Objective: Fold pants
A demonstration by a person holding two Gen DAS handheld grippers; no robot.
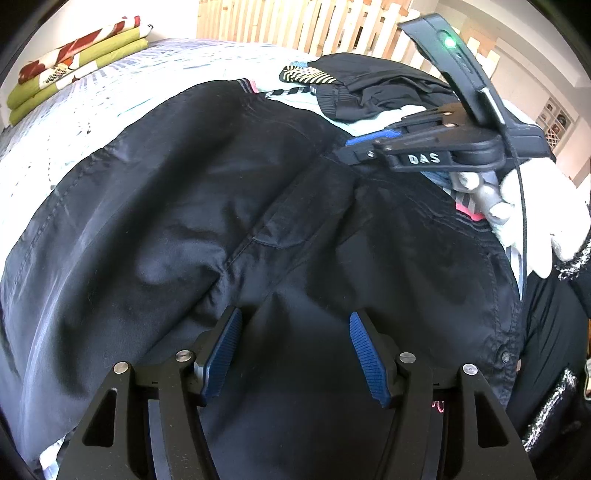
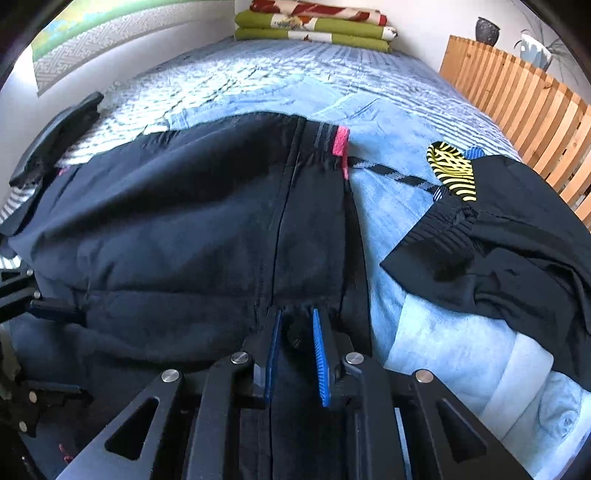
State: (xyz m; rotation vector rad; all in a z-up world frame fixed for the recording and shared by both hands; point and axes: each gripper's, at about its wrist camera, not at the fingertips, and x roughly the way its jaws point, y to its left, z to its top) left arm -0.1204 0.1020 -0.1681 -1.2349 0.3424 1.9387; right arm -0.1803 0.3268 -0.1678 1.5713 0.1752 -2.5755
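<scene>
Left wrist cam: the black pants (image 1: pixel 207 206) are spread across the bed (image 1: pixel 85 107), filling most of the view, w/ the center seam running diagonally up from the left hand-held gripper (image 1: pixel 295 354). Its blue pads (image 1: pixel 221 354) stand well apart, released, nothing pinched, just hovering over the fabric near the crotch area. Upper right, the right hand-held gripper (image 1: pixel 354 151) comes in sideways w/ its tips down at the pants' fabric, held by a white-gloved hand (image 1: pixel 528 206). Behind it there's another dark garment (image 1: pixel 373 88) bunched up, plus a yellow/black striped bit (image 1: pixel 306 75). Far corner of the bed has a stack of folded green and red blankets (image 1: pixel 74 70). Wooden slat rail (image 1: pixel 303 26) runs along the back.

Right wrist cam: same pants (image 2: pixel 177 229), pink tab (image 2: pixel 340 142) at the far edge next to the seam. The right hand-held gripper (image 2: pixel 295 332) is nearly closed, clenched on a small gathered fold of the pants right at the seam; you can see the cloth puckered btw the pads. The dark garment (image 2: pixel 517 240) lies to the right on the light blue bedspread (image 2: pixel 388 122), apart from the pants, w/ the striped piece (image 2: pixel 452 171) poking out at its top. Blanket stack (image 2: pixel 314 26) sits at the head of the bed, slat rail (image 2: pixel 517 107) on the right.
</scene>
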